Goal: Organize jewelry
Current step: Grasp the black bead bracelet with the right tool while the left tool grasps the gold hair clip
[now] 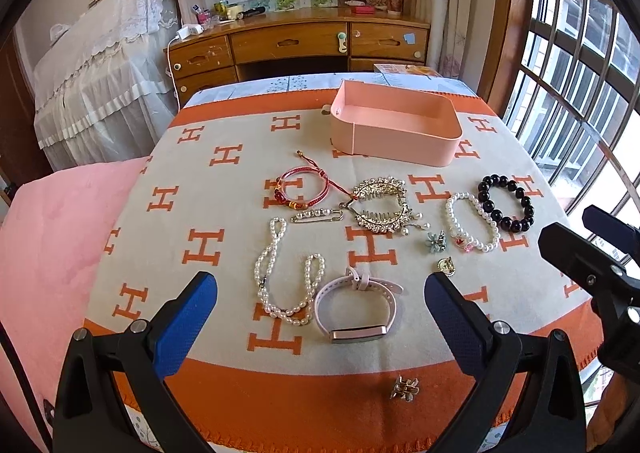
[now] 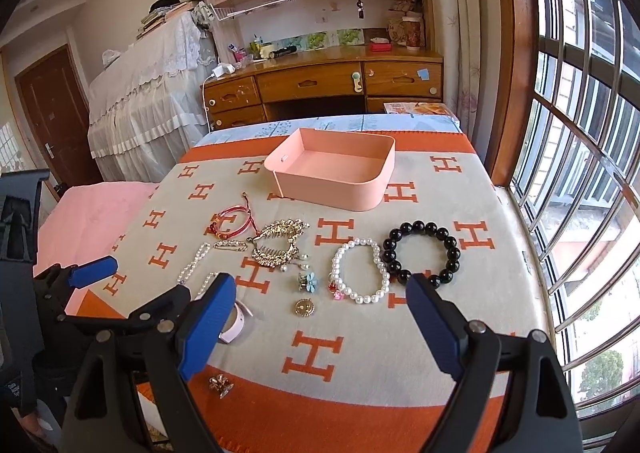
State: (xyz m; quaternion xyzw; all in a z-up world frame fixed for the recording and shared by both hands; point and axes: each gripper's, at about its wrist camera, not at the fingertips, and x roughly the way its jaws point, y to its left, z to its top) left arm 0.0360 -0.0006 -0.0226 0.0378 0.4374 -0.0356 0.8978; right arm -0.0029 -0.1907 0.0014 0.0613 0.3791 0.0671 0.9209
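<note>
An empty pink tray (image 1: 394,143) (image 2: 332,189) sits at the far side of the H-patterned blanket (image 1: 208,245). Jewelry lies spread in front of it: a red cord bracelet (image 1: 298,189), a gold hair comb (image 1: 382,205), a pearl necklace (image 1: 280,273), a pink watch (image 1: 354,309), a white pearl bracelet (image 2: 358,271) and a black bead bracelet (image 2: 420,253). My left gripper (image 1: 320,317) hovers open above the watch. My right gripper (image 2: 320,317) hangs open just short of the two bracelets. Neither holds anything.
Small pieces lie nearby: a blue flower clip (image 2: 308,281), a round gold brooch (image 2: 305,307), a pearl safety pin (image 1: 316,216) and a metal clasp (image 1: 404,387) near the front edge. A barred window (image 2: 580,173) runs along the right, a wooden desk (image 2: 320,81) behind.
</note>
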